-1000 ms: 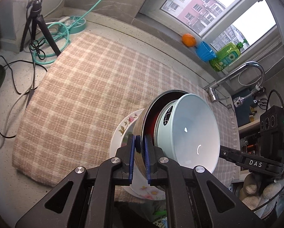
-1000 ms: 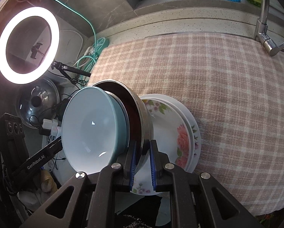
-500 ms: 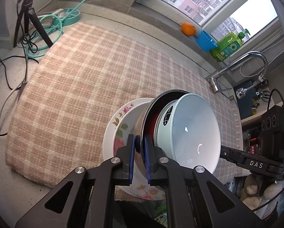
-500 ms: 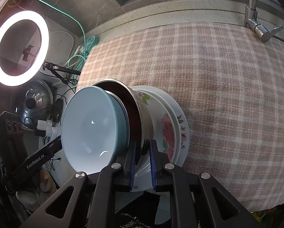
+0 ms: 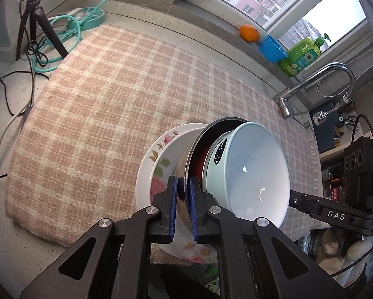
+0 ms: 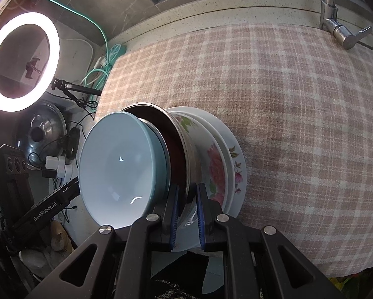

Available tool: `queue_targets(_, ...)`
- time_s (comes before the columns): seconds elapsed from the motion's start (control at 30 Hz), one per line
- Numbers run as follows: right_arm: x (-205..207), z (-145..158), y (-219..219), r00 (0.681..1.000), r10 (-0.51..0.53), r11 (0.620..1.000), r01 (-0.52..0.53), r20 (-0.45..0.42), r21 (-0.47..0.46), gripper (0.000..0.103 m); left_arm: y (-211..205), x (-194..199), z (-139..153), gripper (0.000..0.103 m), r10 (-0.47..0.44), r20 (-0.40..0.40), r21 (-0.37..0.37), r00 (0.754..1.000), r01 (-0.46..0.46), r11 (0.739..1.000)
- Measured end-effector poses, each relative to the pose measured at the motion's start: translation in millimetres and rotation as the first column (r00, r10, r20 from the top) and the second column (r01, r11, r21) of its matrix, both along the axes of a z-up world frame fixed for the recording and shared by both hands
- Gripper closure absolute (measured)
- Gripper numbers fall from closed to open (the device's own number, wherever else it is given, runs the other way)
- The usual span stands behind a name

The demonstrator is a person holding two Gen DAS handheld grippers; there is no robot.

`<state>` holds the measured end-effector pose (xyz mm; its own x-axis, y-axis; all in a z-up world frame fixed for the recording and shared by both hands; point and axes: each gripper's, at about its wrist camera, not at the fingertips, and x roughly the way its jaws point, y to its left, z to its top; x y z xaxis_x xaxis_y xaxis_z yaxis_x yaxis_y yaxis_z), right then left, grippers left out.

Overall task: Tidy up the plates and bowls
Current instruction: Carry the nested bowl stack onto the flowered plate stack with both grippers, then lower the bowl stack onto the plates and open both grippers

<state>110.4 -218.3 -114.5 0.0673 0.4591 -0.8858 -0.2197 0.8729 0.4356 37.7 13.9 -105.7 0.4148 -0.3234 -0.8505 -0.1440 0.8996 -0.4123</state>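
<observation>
A steel bowl (image 5: 186, 164) with a dark red inside holds a pale blue bowl (image 5: 251, 174) nested in it. The stack sits on white floral plates (image 5: 156, 164) near the front edge of the checked cloth. My left gripper (image 5: 184, 199) is shut on the steel bowl's rim at one side. My right gripper (image 6: 187, 199) is shut on the same rim (image 6: 186, 154) from the opposite side; the blue bowl (image 6: 121, 169) and the plates (image 6: 223, 164) show there too.
The pink checked cloth (image 5: 106, 94) covers the counter. A tripod (image 5: 36, 27) and green hose (image 5: 69, 22) stand at far left, a ring light (image 6: 21, 59) beside them. A tap (image 5: 311, 84), orange (image 5: 248, 33), blue cup and soap bottle (image 5: 301, 57) line the windowsill.
Both grippers have carried the nested bowls forward over the cloth, with the floral plates beneath. Their grip on the steel rim is unchanged.
</observation>
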Motion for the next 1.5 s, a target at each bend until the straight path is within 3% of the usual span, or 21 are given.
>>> queue_targets(0.7,2.8,-3.3,-2.1,1.0,0.001,1.0,-0.001,-0.003,0.008,0.089,0.5,2.9,-4.2,0.095,-0.022,-0.012,0.0,1.0,0.022,1.0)
queue_targets(1.07,-1.6,3.3,-0.3,0.999,0.011,1.0,-0.01,0.042,-0.025,0.089,0.9,-0.9,-2.6,0.091,-0.027,0.001,0.016,1.0,0.027,0.999)
queue_targets(1.5,-15.5,22.2,-14.4,0.997,-0.029,0.999,0.027,0.073,0.031,0.08,10.0,-18.5,13.7,0.085,-0.004,0.049,0.064,0.999,0.001,0.998)
